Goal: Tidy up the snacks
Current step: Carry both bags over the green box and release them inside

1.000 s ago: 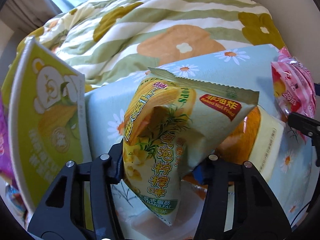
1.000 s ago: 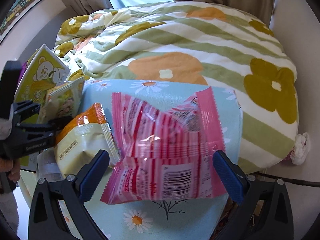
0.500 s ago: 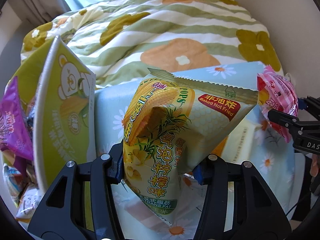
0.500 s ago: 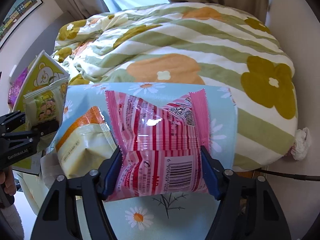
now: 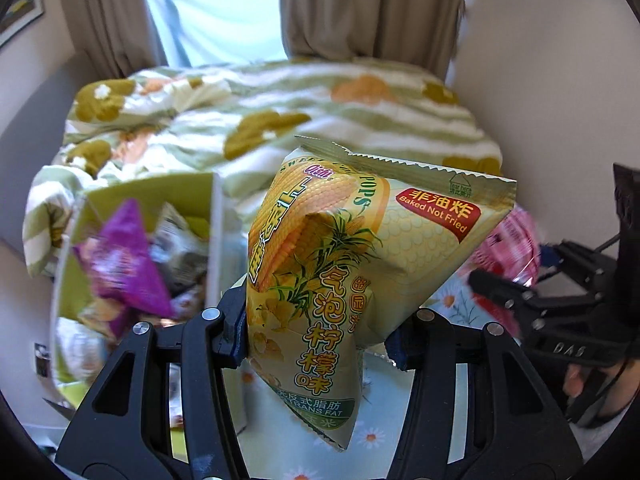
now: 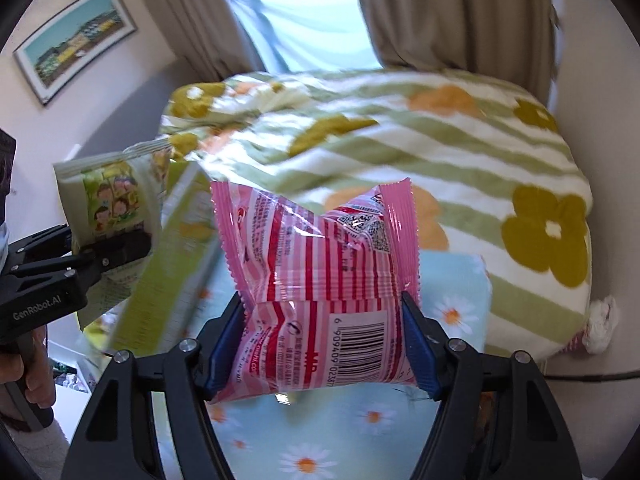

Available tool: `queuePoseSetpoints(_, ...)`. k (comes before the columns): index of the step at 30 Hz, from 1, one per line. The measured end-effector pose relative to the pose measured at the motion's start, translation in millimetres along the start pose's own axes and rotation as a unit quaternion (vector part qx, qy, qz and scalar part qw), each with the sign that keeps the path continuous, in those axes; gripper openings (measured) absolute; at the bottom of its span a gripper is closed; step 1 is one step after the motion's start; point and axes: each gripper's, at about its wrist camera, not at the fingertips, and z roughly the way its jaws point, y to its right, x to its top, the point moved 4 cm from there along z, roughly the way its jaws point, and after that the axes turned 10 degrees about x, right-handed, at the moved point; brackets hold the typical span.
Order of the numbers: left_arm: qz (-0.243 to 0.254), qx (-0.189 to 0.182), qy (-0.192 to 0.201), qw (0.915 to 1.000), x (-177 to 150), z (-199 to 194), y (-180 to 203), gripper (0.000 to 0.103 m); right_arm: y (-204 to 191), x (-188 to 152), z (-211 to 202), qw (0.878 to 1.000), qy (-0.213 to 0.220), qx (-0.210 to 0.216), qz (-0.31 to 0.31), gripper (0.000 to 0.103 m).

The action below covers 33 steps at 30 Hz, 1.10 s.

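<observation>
My left gripper point(image 5: 316, 340) is shut on a yellow-green corn pops bag point(image 5: 340, 264) and holds it up above the daisy cloth. To its left stands an open green box point(image 5: 132, 196) with a purple packet point(image 5: 128, 264) and other snacks inside. My right gripper point(image 6: 324, 348) is shut on a pink striped snack packet point(image 6: 320, 268), held above the blue daisy cloth point(image 6: 360, 432). The right wrist view shows the left gripper point(image 6: 116, 252) at the left with its bag point(image 6: 112, 200), beside the green box point(image 6: 180, 256). The pink packet point(image 5: 516, 240) shows at the right of the left wrist view.
A bed with a striped floral duvet point(image 6: 400, 128) lies behind. Curtains point(image 6: 452, 12) and a window are at the back. A framed picture point(image 6: 76, 40) hangs on the left wall. A white crumpled thing point(image 6: 600, 320) lies at the bed's right edge.
Both grippers have risen with their packets and tilted up, so the curtains and window show. The right gripper closed on the pink packet a second ago. The green box's open top now shows.
</observation>
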Motion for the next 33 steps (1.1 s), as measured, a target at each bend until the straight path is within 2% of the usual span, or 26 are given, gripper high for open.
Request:
queuePoseSetpoints(5, -0.005, 0.017, 0.03, 0.9994, 16, -36, -59, 0.048, -69, 23, -7, 0.999, 0.034, 0.029, -0.022, 0.068)
queuePoseSetpoints(12, -0.022, 0.036, 0.03, 0.9987, 25, -33, -153, 0.048, -157, 51, 20, 0.996, 0.053, 0.057, -0.044, 0.068)
queuePoseSetpoints(14, -0.029, 0.045, 0.022, 0.9984, 29, -21, -185, 0.048, -179, 59, 37, 0.996, 0.054, 0.062, -0.046, 0.068)
queuePoseSetpoints(20, -0.033, 0.039, -0.008, 0.9987, 41, 24, -250, 0.048, -216, 77, 80, 0.996, 0.049, 0.063, -0.037, 0.068)
queuePoseSetpoints(24, -0.018, 0.017, -0.032, 0.9992, 50, 56, -267, 0.048, -224, 89, 105, 0.997, 0.047, 0.052, -0.016, 0.068)
queuePoseSetpoints(29, 0.021, -0.013, -0.06, 0.9979, 57, 95, -268, 0.049, -225, 99, 129, 0.998, 0.041, 0.038, 0.017, 0.068)
queuePoseSetpoints(30, 0.026, -0.015, -0.065, 0.9974, 57, 100, -268, 0.054, -224, 100, 133, 0.998, 0.04, 0.035, 0.022, 0.068)
queuePoseSetpoints(32, 0.032, -0.015, -0.067, 0.9971, 56, 108, -267, 0.075, -222, 101, 140, 0.998, 0.037, 0.028, 0.032, 0.068)
queuePoseSetpoints(33, 0.032, -0.013, -0.064, 0.9973, 54, 110, -268, 0.099, -221, 101, 141, 0.998, 0.037, 0.026, 0.036, 0.068)
